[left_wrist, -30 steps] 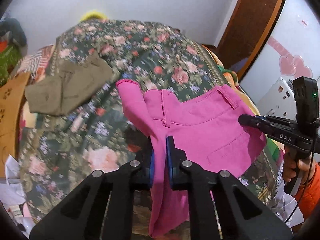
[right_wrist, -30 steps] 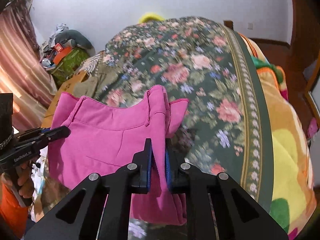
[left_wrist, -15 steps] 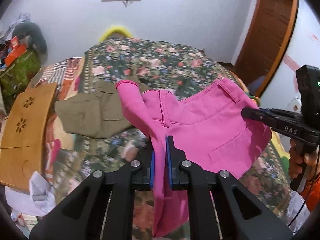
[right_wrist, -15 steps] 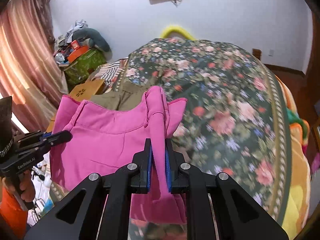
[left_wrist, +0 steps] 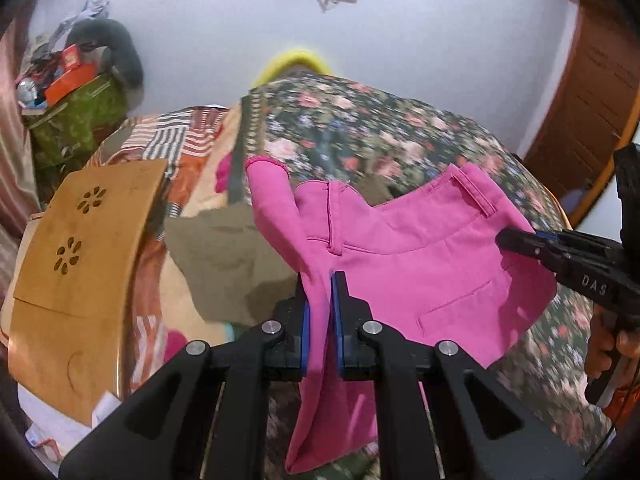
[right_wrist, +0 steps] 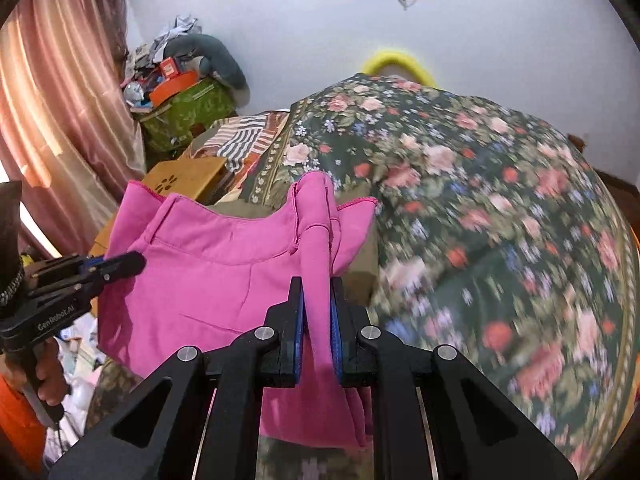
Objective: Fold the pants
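Pink pants (left_wrist: 420, 272) hang in the air above a floral bed, held at the waistband by both grippers. My left gripper (left_wrist: 320, 280) is shut on one end of the waistband, with fabric hanging down between its fingers. My right gripper (right_wrist: 318, 284) is shut on the other end of the pink pants (right_wrist: 224, 280). Each gripper shows in the other's view: the right gripper (left_wrist: 508, 240) at the right, the left gripper (right_wrist: 132, 262) at the left. The legs hang below, out of sight.
The floral bedspread (right_wrist: 500, 200) lies below and beyond. Olive-green pants (left_wrist: 224, 256) lie on the bed behind the pink ones. A wooden board (left_wrist: 80, 248) stands at the bed's left. Cluttered boxes (right_wrist: 180, 108), a curtain (right_wrist: 60, 112) and a door (left_wrist: 592, 112) surround the bed.
Both grippers have lifted and tilted upward with the pink pants; more wall and the room's left side show. The grip on the waistband is unchanged.
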Demonstrator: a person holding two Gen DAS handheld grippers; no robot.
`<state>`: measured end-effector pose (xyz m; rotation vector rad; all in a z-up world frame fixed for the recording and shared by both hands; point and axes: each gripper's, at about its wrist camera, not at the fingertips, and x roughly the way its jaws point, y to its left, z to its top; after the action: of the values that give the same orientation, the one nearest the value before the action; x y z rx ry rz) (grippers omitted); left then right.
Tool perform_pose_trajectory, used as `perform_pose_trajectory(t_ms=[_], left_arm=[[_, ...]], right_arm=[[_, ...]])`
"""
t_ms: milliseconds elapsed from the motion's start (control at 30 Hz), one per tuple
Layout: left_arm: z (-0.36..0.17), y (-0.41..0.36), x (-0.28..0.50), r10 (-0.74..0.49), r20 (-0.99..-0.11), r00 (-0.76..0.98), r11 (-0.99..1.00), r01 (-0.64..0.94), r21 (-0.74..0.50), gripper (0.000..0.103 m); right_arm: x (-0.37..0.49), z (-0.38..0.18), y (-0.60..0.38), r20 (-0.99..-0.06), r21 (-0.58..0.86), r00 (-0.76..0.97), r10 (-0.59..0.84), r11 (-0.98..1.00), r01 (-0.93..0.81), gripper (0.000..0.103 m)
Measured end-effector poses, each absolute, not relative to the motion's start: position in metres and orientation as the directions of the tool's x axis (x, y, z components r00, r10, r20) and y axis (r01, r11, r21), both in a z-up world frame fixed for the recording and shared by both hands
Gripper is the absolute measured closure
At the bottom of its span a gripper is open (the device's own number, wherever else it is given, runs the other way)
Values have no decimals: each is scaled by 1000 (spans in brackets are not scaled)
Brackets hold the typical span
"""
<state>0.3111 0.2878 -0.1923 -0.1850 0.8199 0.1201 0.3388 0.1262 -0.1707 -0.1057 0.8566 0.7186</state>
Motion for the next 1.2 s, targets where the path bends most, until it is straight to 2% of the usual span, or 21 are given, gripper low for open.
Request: perform_pose_trajectory(t_ms=[333, 500, 633, 767, 933, 1067, 1200], left_arm=[[-241, 336, 384, 129, -754, 644, 963, -264, -60, 93], [-281, 363, 407, 103, -803, 586, 942, -318, -111, 93], [-300, 371, 410, 70, -824, 562, 936, -323, -141, 92], [-297, 373, 405, 79, -827, 557, 932, -335, -137, 86], [-295, 377, 391, 157, -846, 509, 931, -361, -45, 85], [-291, 377, 374, 206, -860, 467, 929, -369, 23, 85], [-267, 372, 350, 198, -854, 480, 929, -370, 8, 85]], right_arm=[[395, -202, 181, -740, 130, 457, 494, 771, -623, 93], [416, -234, 203, -797, 81, 421, 434, 767, -637, 93], [411, -251, 210, -832, -38, 429, 351, 736, -676, 92], [405, -256, 201, -832, -91, 456, 316, 733, -674, 92], [403, -252, 176, -839, -81, 454, 300, 756, -649, 92], [399, -240, 158, -843, -66, 454, 290, 780, -622, 89], [378, -205, 143, -814, -53, 480, 326, 782, -621, 89]])
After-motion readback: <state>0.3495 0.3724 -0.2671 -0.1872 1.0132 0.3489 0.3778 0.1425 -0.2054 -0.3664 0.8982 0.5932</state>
